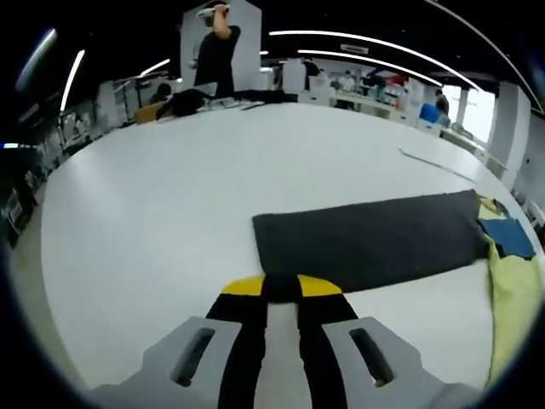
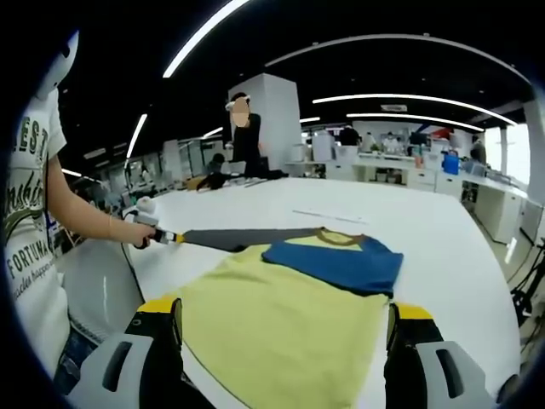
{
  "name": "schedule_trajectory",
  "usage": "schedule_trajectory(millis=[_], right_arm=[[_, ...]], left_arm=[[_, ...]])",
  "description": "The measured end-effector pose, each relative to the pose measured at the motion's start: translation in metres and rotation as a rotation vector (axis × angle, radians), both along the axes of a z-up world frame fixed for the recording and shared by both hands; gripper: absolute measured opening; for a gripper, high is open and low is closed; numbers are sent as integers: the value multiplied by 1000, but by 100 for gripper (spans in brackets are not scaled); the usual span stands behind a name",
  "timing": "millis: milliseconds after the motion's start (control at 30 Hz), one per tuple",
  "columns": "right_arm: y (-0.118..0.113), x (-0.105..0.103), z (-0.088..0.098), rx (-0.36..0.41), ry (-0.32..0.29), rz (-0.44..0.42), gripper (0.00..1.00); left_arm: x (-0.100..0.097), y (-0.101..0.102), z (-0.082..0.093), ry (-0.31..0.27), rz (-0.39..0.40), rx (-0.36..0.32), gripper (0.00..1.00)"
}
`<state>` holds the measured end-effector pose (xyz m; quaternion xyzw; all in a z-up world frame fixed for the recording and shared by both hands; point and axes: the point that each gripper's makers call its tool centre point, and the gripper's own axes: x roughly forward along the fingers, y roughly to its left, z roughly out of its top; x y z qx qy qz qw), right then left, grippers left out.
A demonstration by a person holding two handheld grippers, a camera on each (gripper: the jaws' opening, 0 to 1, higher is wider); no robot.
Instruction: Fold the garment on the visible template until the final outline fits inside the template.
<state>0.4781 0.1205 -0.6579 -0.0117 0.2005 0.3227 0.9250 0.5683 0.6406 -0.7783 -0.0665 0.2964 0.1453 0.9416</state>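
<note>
The left tongs (image 1: 281, 288) pinch the edge of a dark grey sleeve (image 1: 370, 239) lying flat on the white table (image 1: 170, 187).

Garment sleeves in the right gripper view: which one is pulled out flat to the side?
The dark grey sleeve, stretched straight toward the left gripper at its cuff end. The blue sleeve is folded in over the yellow body.
</note>
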Motion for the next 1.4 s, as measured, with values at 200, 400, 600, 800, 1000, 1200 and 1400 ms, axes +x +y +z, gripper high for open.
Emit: schedule_trajectory(millis=[200, 400, 600, 800, 1000, 1200, 1400], right_arm=[[1, -1, -1, 5, -2, 0, 99], [-2, -3, -2, 1, 2, -11, 99], [-3, -3, -2, 1, 1, -12, 99], [0, -2, 0, 0, 0, -1, 99], [1, -2, 1, -5, -4, 5, 99], [3, -3, 2, -4, -7, 13, 99], [3, -4, 1, 2, -5, 15, 99]], left_arm=[[0, 4, -2, -5, 29, -29, 7], [2, -1, -1, -11, 35, -60, 1], [2, 0, -1, -8, 33, -85, 0], [3, -3, 2, 1, 8, -66, 0], [4, -5, 11, -17, -4, -69, 0], [6, -8, 19, -27, -35, -62, 0], [12, -15, 29, -44, -73, -54, 0]])
